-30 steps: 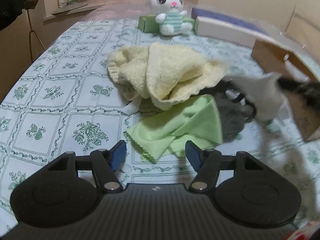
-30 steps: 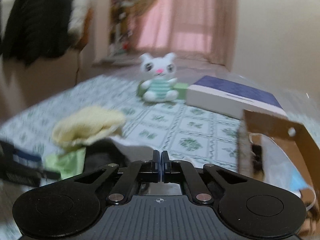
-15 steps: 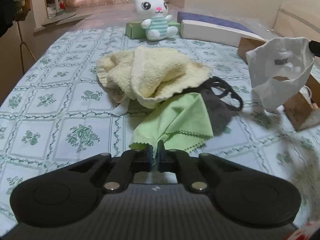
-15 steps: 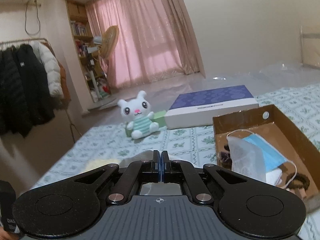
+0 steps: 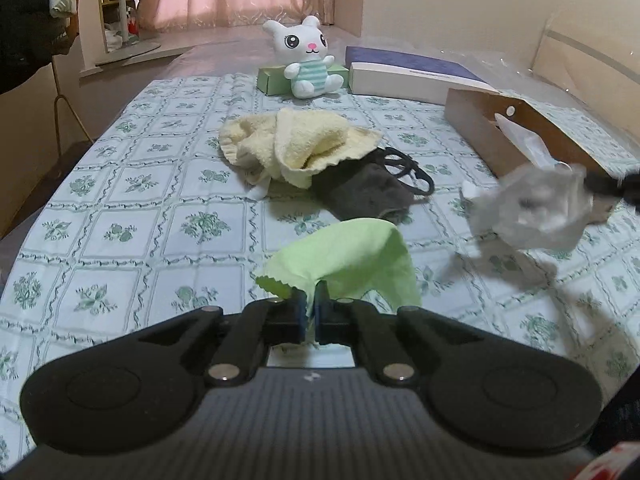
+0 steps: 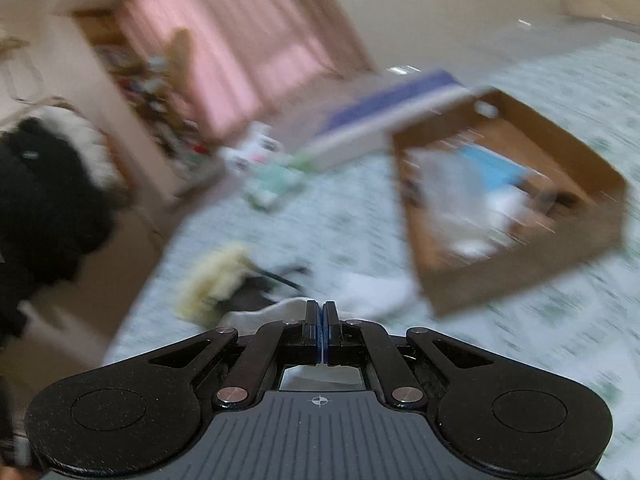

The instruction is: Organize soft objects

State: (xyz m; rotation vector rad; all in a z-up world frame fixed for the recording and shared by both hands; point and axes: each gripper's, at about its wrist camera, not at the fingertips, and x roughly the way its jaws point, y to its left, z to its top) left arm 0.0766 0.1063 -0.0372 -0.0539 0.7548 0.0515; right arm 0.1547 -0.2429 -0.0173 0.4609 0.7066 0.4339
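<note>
Both grippers clamped on cloths, heading for box.
Left gripper [image 5: 310, 312] pinching light green microfibre cloth [image 5: 352, 260]; right gripper [image 6: 322, 330] gripping white fabric piece [image 5: 532, 212]; best dropped over brown cardboard box [image 5: 480, 128] interior.

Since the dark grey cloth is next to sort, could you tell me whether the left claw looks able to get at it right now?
Probably not yet: the left claw is shut on the green cloth, though the dark grey cloth lies uncovered just beyond.
</note>
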